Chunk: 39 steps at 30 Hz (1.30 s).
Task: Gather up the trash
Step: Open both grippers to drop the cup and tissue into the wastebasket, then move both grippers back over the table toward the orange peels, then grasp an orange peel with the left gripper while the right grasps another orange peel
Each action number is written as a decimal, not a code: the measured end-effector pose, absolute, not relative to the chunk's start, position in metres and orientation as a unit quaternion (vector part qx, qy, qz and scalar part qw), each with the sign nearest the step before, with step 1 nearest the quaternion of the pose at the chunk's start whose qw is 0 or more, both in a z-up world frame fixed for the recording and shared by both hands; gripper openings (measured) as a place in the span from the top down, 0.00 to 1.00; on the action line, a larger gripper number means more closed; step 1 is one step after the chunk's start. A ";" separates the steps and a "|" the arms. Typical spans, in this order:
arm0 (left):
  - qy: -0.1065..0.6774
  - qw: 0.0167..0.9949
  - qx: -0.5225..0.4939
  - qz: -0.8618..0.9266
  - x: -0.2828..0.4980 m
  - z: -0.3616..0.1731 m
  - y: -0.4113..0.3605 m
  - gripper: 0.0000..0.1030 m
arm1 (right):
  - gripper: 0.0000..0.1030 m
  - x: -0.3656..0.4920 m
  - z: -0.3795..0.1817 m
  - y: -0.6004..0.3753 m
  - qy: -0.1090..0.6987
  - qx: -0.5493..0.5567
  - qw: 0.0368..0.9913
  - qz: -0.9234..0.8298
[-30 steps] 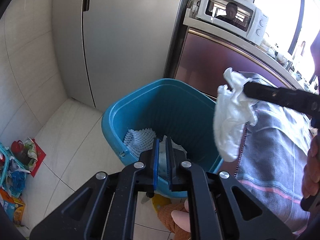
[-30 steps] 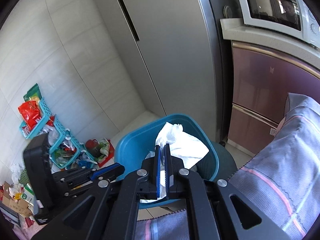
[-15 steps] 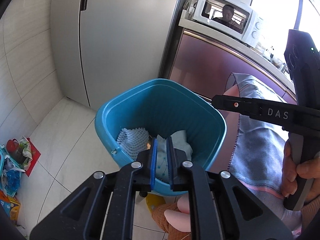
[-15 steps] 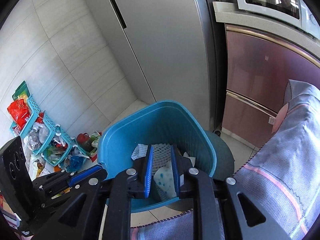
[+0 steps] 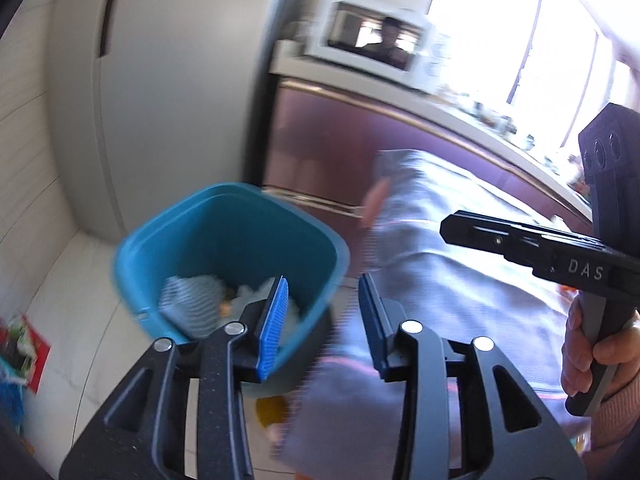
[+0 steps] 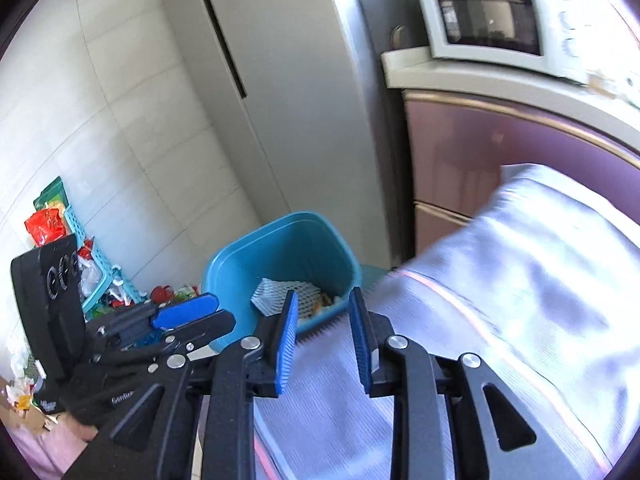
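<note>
Both tools now stand spread and empty. Half a second ago our left tool (image 5: 322,312) was pressed together over the blue bin (image 5: 224,256); a second ago our right tool (image 6: 322,324) pinched a white tissue, which it had let go of by half a second ago. The tissue (image 5: 256,292) appears to lie inside the bin beside the white foam netting (image 6: 280,294), just ahead of the left tool's left finger, though blur keeps us from telling exactly. Since then both views have swung right, so the striped cloth (image 6: 520,280) fills the area ahead of and right of each tool. We judge this deposit complete. The bin sits ahead and to the left of the right tool, and we expect to look for further trash next.
</note>
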<state>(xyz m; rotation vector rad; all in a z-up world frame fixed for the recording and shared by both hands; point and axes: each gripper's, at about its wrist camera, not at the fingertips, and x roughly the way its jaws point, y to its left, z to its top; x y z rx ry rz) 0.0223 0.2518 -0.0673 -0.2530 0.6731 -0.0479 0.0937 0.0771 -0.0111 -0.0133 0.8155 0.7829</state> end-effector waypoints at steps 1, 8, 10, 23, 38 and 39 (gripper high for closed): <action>0.328 0.937 -0.119 -0.038 0.024 -0.065 0.242 0.60 | 0.75 0.089 -0.008 0.062 0.381 -0.001 0.851 0.361; 0.323 0.932 -0.078 -0.146 0.037 -0.052 0.163 0.59 | 0.75 0.062 -0.001 -0.044 0.367 0.044 0.889 0.272; 0.326 0.927 -0.066 -0.173 0.041 -0.050 0.139 0.59 | 0.75 0.058 -0.001 -0.071 0.367 0.055 0.896 0.244; 0.339 0.885 0.021 -0.317 0.080 -0.042 -0.022 0.60 | 0.75 0.071 -0.003 -0.199 0.366 0.110 0.915 0.134; 0.403 0.834 0.078 -0.369 0.133 -0.068 -0.102 0.74 | 0.74 0.110 -0.024 -0.221 0.403 0.136 0.895 0.136; 0.405 0.832 0.078 -0.370 0.134 -0.069 -0.103 0.76 | 0.74 0.112 -0.026 -0.220 0.406 0.135 0.893 0.137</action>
